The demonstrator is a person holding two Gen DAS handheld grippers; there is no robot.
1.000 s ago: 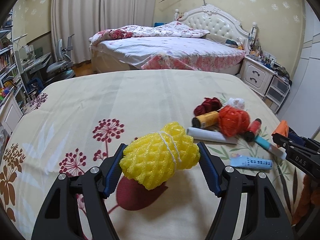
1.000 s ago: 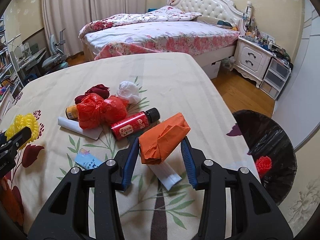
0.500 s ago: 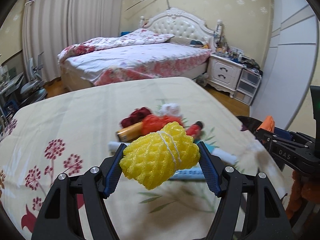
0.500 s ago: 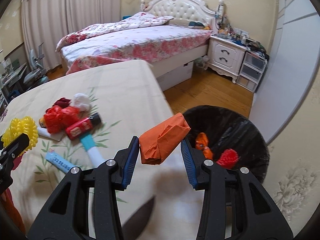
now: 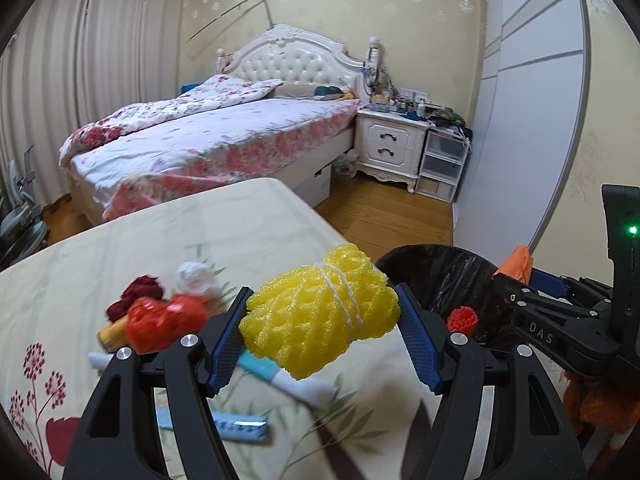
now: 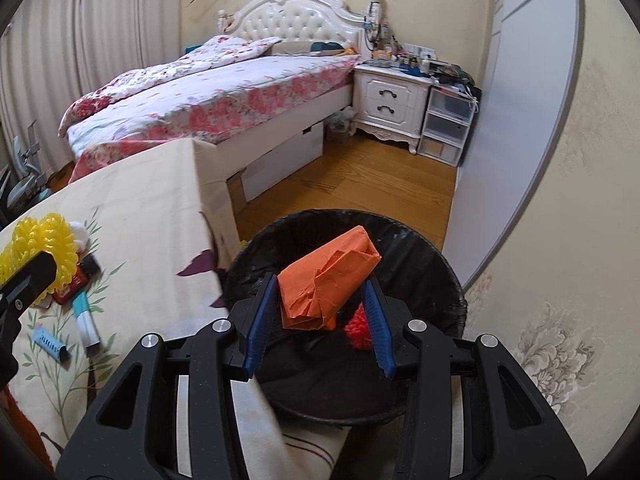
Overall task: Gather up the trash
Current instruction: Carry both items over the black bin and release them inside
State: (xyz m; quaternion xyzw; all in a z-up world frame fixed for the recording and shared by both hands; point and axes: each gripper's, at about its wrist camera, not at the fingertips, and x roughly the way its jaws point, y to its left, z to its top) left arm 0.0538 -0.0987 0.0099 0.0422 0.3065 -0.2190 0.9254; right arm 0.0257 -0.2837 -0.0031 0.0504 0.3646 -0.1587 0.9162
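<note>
- The left hand-held gripper (image 5: 320,332) fills the bottom of the left wrist view, its blue pads clamped on a yellow foam net bundle (image 5: 320,314) tied round with white string; the bundle hangs above the cloth-covered counter (image 5: 160,236).
- The right hand-held gripper (image 6: 320,316) fills the bottom of the right wrist view, set narrower and pinching a folded orange paper wad (image 6: 326,280) directly over the mouth of the black-lined trash bin (image 6: 436,264).
- Inside the bin, just behind the right pad, lies a red foam net (image 6: 358,328); a scrap of orange shows beneath the held wad.
- The bin stands on the floor, tight against the counter's corner, in the centre of the right wrist view and at middle right of the left wrist view.
- More trash lies on the counter at left centre of the left wrist view: a blue-and-white tube (image 5: 280,378) and a blue strip pack (image 5: 240,428) nearest, then a crumpled red bag (image 5: 164,324) over a yellow bottle (image 5: 110,334), a dark red wad (image 5: 140,290) and a white crumpled tissue (image 5: 196,278) behind.
- Beyond the bin lies wooden floor (image 6: 360,180).
- Farthest, in the upper centre, stand a floral-covered bed (image 5: 208,140) and a white nightstand (image 5: 390,146) crowded with small items.
</note>
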